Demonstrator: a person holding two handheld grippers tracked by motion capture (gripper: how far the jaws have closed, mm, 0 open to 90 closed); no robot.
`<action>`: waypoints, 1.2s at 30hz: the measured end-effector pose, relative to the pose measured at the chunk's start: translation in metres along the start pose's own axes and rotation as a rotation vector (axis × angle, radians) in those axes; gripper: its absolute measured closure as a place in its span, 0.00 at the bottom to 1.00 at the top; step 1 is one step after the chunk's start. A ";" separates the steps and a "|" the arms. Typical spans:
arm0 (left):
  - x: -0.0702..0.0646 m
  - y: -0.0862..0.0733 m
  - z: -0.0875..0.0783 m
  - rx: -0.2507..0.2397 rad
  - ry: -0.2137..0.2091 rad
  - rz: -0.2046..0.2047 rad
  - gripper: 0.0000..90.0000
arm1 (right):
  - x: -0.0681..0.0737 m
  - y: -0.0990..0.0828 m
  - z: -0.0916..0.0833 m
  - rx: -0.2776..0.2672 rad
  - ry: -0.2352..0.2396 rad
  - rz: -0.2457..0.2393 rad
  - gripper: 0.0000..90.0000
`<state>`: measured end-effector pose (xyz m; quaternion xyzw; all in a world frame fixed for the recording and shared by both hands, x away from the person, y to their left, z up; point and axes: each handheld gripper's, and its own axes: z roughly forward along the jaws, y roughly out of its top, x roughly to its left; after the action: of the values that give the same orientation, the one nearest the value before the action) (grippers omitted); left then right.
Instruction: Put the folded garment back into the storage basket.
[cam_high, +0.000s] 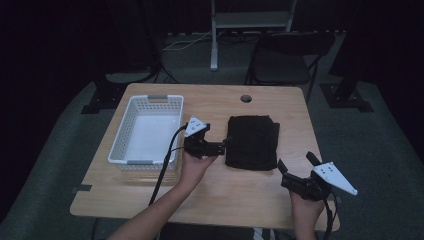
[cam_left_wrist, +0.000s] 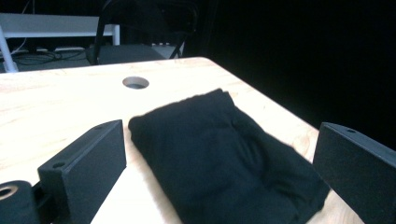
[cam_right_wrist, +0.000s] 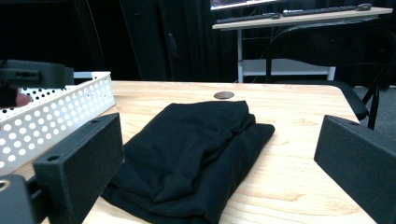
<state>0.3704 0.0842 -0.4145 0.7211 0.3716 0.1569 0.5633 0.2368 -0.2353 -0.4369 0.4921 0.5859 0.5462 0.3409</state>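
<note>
With both sets of jaws wide open, bring your left gripper (cam_high: 224, 146) and right gripper (cam_high: 295, 167) low onto the folded black cloth (cam_high: 252, 142) at desk (cam_high: 280, 105) centre, basket (cam_high: 131, 149) at nine o'clock.

Looking dim overall from the high view, with the wooden table (cam_high: 250, 195) catching soft overhead light and the surrounding room sinking into near black. Glaring brightly on the tabletop in the left gripper view, washing out the grain. Blurring slightly along the near edge of the folded black cloth (cam_left_wrist: 219, 154), swallowing its folds in shadow. Staying sharper in the right gripper view.
</note>
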 end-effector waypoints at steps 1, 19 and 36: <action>0.000 0.002 0.002 0.000 0.001 -0.001 0.04 | 0.000 0.001 0.000 0.000 0.000 -0.002 0.01; 0.017 0.037 0.027 0.025 0.023 -0.008 0.04 | 0.000 0.001 0.010 0.019 0.011 0.024 0.01; 0.036 0.055 0.052 0.094 0.023 -0.049 0.04 | 0.003 0.005 0.023 0.049 0.012 0.019 0.01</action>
<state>0.4481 0.0687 -0.3868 0.7356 0.4025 0.1336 0.5282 0.2584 -0.2258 -0.4353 0.5025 0.5964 0.5380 0.3199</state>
